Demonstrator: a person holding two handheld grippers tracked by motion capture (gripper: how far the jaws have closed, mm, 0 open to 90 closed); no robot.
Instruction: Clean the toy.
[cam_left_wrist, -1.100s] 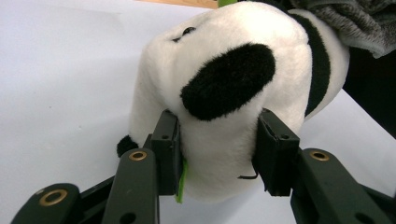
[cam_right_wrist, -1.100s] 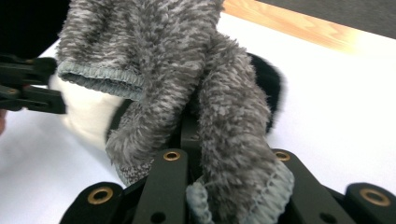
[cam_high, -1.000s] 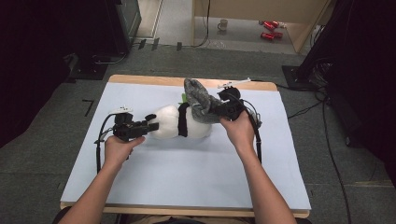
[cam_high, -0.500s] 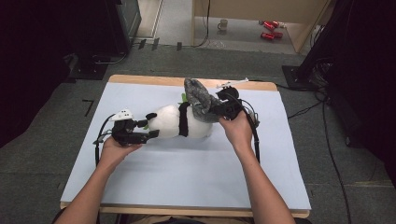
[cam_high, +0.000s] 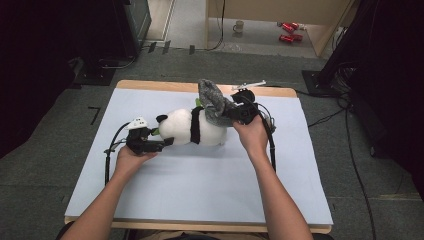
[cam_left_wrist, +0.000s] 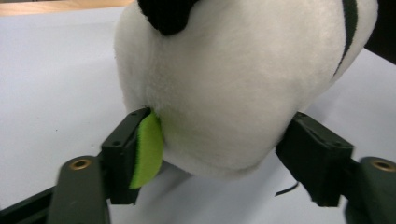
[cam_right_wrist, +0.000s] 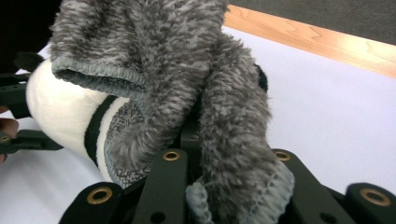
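A plush panda (cam_high: 192, 127) lies on its side on the white table (cam_high: 200, 190), head to the left. A grey fuzzy sock (cam_high: 212, 102) covers its far end. My left gripper (cam_high: 162, 142) is at the head. Its jaws have just opened wide and then closed slightly. The head (cam_left_wrist: 233, 84) sits between them, with the green pad (cam_left_wrist: 147, 149) touching the plush and no squeeze visible. My right gripper (cam_high: 232, 114) is shut on the sock (cam_right_wrist: 177, 70), whose fabric bunches over the jaws (cam_right_wrist: 196, 135). The panda's white body (cam_right_wrist: 60, 107) shows beside it.
A small white object (cam_high: 250, 84) lies at the table's far wooden edge. Cables trail from both grippers across the table. On the floor beyond are a mug (cam_high: 240, 25) and red items (cam_high: 287, 31). Dark equipment stands left and right.
My left gripper moved right, up to the panda's head, and its jaws opened around it. The right gripper stayed put, holding the sock.
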